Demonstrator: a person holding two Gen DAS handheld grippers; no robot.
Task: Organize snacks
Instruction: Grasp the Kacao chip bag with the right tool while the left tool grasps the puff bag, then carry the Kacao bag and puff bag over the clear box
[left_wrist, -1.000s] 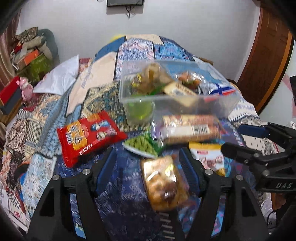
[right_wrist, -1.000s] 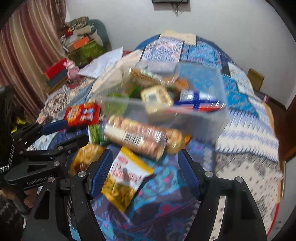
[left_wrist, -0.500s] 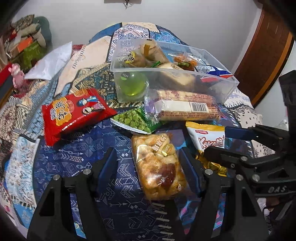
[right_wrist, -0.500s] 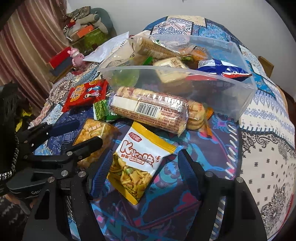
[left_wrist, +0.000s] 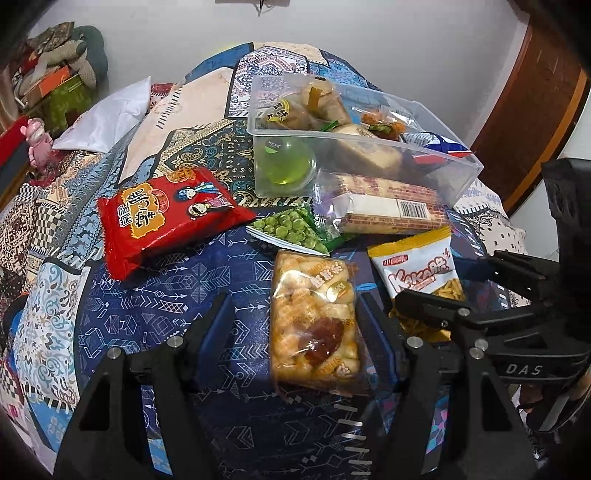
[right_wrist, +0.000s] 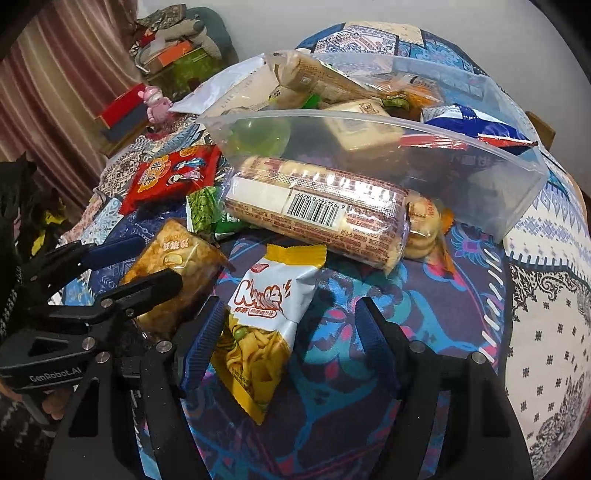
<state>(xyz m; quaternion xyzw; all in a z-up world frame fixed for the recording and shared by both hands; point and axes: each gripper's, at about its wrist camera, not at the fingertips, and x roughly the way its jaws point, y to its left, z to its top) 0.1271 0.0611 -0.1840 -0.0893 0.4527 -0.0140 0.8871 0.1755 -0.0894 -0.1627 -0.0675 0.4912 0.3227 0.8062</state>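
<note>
My left tool (left_wrist: 295, 325) sits low over the bed (left_wrist: 177, 295), jaws about half open, straddling the clear pack of puffed snacks (left_wrist: 314, 321). Right finger just beside the pack's edge, left finger well clear; nothing gripped. Jaws have just been closing a little.

My right tool (right_wrist: 291, 332) is also about half open and has just been closing, with the white-and-yellow chip bag (right_wrist: 266, 314) between the fingers. Left finger is at the bag's lower edge, can't tell if it's touching; right finger is apart from it. Not gripped.

In the left view the right tool shows at 3 o'clock, over the chip bag's lower half. In the right view the left tool shows at 9 o'clock, over the puffed snack pack.

Next out, left view: green pea packet (left_wrist: 291, 229) at 12 o'clock from the puffed pack, touching its top edge. Red snack bag (left_wrist: 166, 218) at 10 o'clock, flat on the bed. Long biscuit roll (right_wrist: 317, 210) lies across in front of the bin, its left end over the pea packet, barcode up.

Furthest: clear plastic bin (left_wrist: 465, 181) at 12–1 o'clock, already holding a green round item (left_wrist: 284, 166), wrapped cakes and a blue-white-red packet (right_wrist: 476, 129). White pillow (left_wrist: 110, 122) at 10 o'clock beyond; pink figure (left_wrist: 35, 144) at the far left edge.
</note>
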